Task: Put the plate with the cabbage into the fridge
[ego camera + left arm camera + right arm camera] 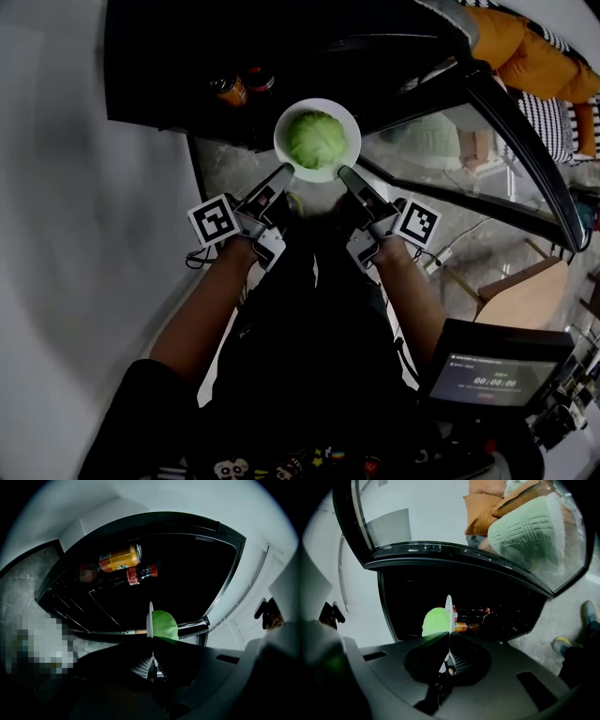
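The left tongs (285,172) and right tongs (344,174) each clamp the plate (280,127) by its near rim, holding it and the cabbage (317,139) in the air at the open fridge (159,75). This looks like the carry-in step. The next move calls for a level push onto a shelf, clear of the bottles (242,87).

White round plate (317,140), held level at the open dark fridge (234,56), pale green cabbage (317,139) centred on it
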A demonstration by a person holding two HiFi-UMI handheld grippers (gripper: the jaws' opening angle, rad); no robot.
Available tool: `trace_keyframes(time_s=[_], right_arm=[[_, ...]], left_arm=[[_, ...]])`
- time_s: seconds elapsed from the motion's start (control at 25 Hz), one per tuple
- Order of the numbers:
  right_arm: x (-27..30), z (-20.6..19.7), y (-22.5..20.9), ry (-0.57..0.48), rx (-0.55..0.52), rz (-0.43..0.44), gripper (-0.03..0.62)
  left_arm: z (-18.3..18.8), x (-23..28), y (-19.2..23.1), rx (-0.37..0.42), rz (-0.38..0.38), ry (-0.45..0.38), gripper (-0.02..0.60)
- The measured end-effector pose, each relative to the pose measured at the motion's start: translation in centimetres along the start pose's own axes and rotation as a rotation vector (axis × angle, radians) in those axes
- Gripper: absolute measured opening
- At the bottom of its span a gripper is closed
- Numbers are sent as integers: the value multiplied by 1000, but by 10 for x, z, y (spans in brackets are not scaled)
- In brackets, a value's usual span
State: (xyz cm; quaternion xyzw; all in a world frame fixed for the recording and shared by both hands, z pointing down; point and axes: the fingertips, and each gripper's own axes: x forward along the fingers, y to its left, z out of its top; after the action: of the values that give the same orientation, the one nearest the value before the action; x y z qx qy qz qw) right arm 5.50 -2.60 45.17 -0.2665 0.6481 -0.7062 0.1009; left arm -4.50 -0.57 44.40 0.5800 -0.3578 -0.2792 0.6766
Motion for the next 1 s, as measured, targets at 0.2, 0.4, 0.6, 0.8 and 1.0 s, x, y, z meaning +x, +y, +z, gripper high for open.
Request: trace_keyframes(time_s=[0.2,0.4,0.6,0.8,1.0], right_arm=[[0,1,0,-2,1,2,15],[1,1,3,-1,8,9,14],[2,0,2,-2,24,6,14],[1,1,6,-16,1,19,15],[0,0,8,-23,-18,33,15]], left_arm=[[0,0,-2,12,15,-4,9],[1,0,-5,21,28,-10,9],[2,0,-7,23,34,-12,9],[3,0,-11,45,23,-19,9],[1,-2,-13,76,19,-16,9]])
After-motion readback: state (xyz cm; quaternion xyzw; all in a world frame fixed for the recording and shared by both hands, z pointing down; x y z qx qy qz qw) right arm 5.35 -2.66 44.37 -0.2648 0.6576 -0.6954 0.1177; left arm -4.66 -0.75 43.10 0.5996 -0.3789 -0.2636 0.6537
